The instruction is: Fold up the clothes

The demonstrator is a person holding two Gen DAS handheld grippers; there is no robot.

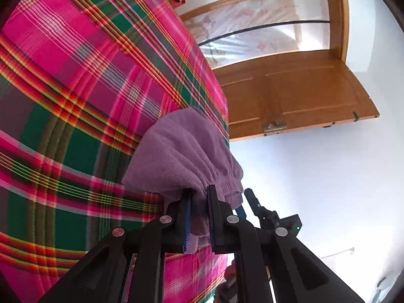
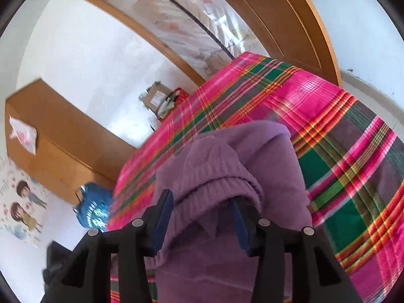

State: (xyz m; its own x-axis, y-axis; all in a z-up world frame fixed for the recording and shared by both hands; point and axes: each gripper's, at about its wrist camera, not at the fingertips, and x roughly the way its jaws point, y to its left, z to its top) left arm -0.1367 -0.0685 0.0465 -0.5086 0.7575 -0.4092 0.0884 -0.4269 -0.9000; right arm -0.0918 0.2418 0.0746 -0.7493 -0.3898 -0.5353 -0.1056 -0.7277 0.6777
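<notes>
Purple garment [image 1: 181,151] in left tool [image 1: 199,217]

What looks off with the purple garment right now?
The purple garment is bunched in a heap at the plaid bedspread's edge, not flat. The left gripper pinches its ribbed hem; the right gripper's jaws stand open around a fold.
</notes>
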